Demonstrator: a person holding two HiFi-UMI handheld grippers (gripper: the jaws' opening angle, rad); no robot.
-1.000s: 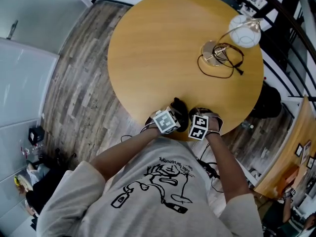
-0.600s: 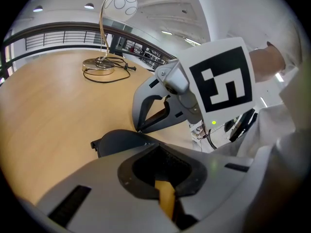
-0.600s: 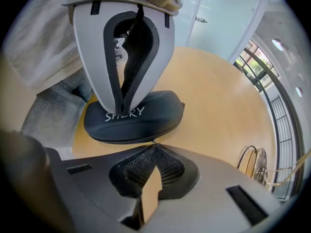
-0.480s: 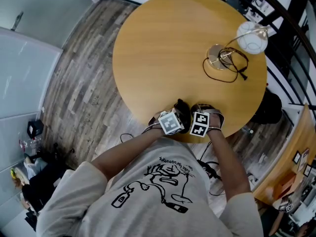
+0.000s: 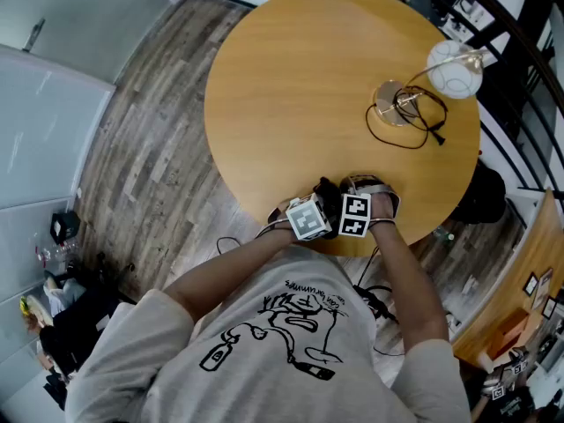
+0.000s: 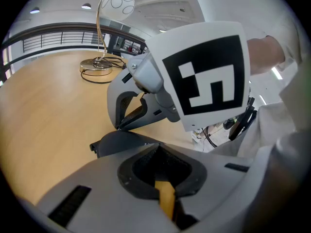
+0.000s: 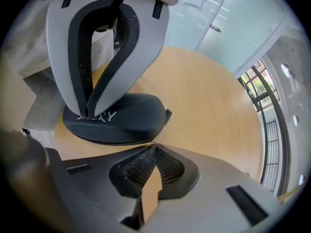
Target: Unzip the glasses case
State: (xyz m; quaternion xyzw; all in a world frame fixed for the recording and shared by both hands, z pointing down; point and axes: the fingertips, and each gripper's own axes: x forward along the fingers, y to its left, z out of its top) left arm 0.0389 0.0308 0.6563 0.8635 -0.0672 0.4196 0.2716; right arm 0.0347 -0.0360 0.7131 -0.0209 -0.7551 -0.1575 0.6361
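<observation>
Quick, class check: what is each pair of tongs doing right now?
Left tongs: closed, tips resting on the glasses case.
Right tongs: closed on the zipper pull.

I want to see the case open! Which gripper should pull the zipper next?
Right. The right gripper is shut at the edge of the glasses case, apparently on the zipper pull. The left gripper presses its closed tips on top, steadying it.

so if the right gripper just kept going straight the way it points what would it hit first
The glasses case. The right gripper has its fingers shut and aimed at the case's near edge, and seems to be touching it, though depth is hard to judge.
</observation>
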